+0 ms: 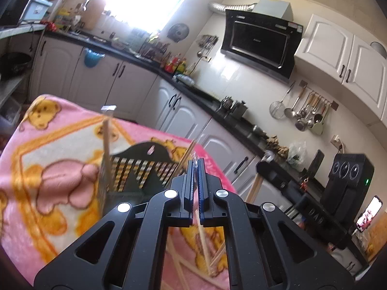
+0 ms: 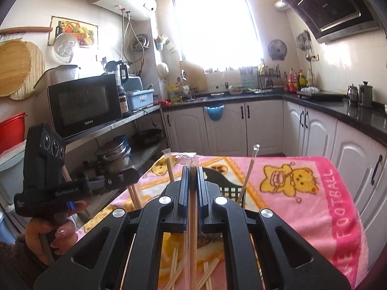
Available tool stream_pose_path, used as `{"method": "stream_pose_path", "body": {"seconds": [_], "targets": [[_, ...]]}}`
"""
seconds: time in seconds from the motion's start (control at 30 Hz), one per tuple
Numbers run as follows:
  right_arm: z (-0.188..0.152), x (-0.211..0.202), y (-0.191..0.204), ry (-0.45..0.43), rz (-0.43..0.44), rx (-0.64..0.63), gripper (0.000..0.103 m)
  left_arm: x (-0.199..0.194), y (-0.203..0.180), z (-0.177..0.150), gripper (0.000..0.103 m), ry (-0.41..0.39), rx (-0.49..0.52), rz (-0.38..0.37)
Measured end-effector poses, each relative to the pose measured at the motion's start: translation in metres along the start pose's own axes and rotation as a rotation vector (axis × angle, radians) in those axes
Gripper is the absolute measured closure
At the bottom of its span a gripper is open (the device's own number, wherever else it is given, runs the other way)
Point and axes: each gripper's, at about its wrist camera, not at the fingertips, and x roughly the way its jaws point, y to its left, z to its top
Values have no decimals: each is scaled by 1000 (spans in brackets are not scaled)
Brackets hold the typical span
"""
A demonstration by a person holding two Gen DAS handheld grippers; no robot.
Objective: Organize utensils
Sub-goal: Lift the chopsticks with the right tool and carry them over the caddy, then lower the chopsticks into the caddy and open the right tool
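Observation:
My left gripper (image 1: 196, 163) is shut on a wrapped pair of chopsticks (image 1: 202, 236) that hangs down below the fingers over the pink blanket (image 1: 55, 149). A black slotted utensil basket (image 1: 142, 166) stands just ahead with chopsticks (image 1: 106, 135) upright in it. My right gripper (image 2: 192, 169) is shut on another plastic-wrapped pair of chopsticks (image 2: 192, 229), held upright above the same basket (image 2: 217, 181). The left gripper (image 2: 116, 181) shows at the left of the right wrist view, held in a hand. Several loose chopsticks (image 2: 174, 268) lie on the blanket below.
The blanket-covered table (image 2: 314, 205) stands in a kitchen. White cabinets (image 2: 266, 125) and a black counter run behind and to the right. A shelf with a microwave (image 2: 84, 104) and pots (image 2: 113, 154) stands to the left.

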Motion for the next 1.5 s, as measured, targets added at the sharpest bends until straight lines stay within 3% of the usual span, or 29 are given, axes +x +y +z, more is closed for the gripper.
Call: {"method": "stream_pose_path", "body": {"seconds": [0.57,0.9,1.2,1.5], "targets": [[37,4,2,-98,-37,-54,97,3,-39,72,102,-148,106,-32],[67,14,5,-171,-45,-121,97,11,-38,100,102,-230,139,18],[87,29,-2,-227,-34,-127,97,28,-26,104,102,-227,117,33],[89,59,-20,-211,-51,-100,97,49,-14,90,102,-199,125,53]]}}
